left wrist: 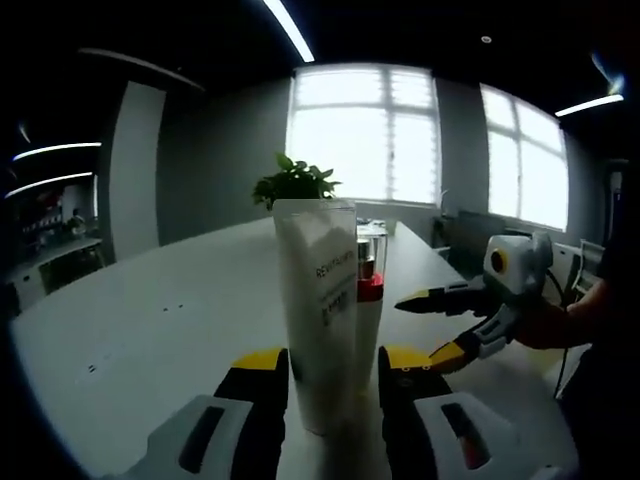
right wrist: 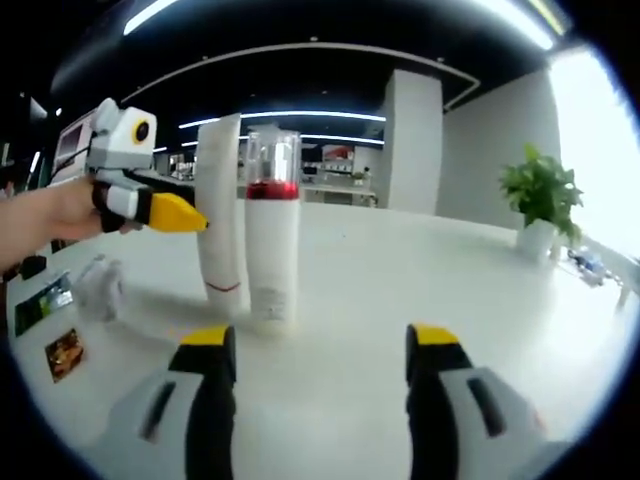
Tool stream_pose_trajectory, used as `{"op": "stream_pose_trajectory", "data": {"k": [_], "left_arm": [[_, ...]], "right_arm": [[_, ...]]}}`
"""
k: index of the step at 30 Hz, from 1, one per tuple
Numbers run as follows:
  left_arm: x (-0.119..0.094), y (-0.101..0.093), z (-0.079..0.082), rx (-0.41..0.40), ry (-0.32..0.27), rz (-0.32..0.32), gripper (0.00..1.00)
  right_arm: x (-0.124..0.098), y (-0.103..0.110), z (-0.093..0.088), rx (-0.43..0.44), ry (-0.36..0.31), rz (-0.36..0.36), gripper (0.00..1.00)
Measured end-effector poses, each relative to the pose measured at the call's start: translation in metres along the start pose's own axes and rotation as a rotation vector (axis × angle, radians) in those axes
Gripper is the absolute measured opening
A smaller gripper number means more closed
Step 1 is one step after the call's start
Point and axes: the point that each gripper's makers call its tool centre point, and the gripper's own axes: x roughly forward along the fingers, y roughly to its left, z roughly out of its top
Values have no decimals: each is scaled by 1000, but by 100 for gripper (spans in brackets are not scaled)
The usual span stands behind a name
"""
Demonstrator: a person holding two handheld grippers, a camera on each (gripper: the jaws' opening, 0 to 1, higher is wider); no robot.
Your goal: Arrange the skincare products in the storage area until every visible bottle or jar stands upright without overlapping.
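While the white tube (left wrist: 318,310) stands upright at centre frame between the left gripper's (left wrist: 333,362) spread jaws, the red-collared bottle (right wrist: 272,240) stands just beside it on the counter (right wrist: 400,300); the right gripper (right wrist: 322,340) gapes empty, so little seems left.

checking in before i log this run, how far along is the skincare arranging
Looks nearly done. The white tube and the red-collared pump bottle both stand upright on the white table, close together. In hand: the left tool brackets the tube, jaws at its sides; whether they grip it is unclear. The right tool is open and empty. Left: release the tube, and confirm a gap between the two, which I can't judge.
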Motion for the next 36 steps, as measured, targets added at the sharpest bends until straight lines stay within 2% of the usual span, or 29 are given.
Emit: {"op": "stream_pose_trajectory", "data": {"k": [9, 18, 36], "left_arm": [[0, 0, -3, 12, 36, 9, 26], [-2, -4, -6, -7, 46, 14, 25], [-5, -11, -10, -40, 59, 47, 21]], "right_arm": [[-5, -1, 10, -3, -18, -11, 69], [-5, 8, 11, -1, -13, 4, 69], [-2, 9, 10, 6, -10, 7, 68]]}}
